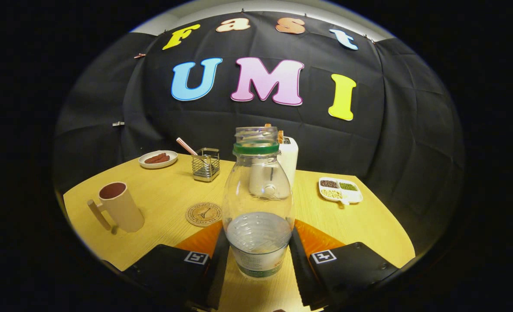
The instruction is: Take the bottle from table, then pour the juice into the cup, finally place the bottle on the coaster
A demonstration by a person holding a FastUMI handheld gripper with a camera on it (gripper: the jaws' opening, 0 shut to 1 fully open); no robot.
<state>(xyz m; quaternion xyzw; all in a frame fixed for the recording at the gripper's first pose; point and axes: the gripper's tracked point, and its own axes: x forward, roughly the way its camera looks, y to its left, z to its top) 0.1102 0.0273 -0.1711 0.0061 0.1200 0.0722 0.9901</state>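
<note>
A clear plastic bottle (258, 203) with a green neck ring and no cap stands upright between my fingers, a little clear liquid in its lower part. My gripper (258, 242) is shut on the bottle's lower body, with the black pads (216, 264) pressing on both sides. A beige cup (119, 208) with a wooden handle stands on the yellow table (161, 195), ahead and to the left of the fingers; its inside looks dark. A round cork coaster (203, 214) lies between the cup and the bottle, just ahead of the left finger.
Farther back, a white plate of sausages (158, 159) sits beside a wire holder with a straw (206, 164). A white appliance (289, 158) stands right behind the bottle. A divided white dish of beans (340, 190) lies to the right.
</note>
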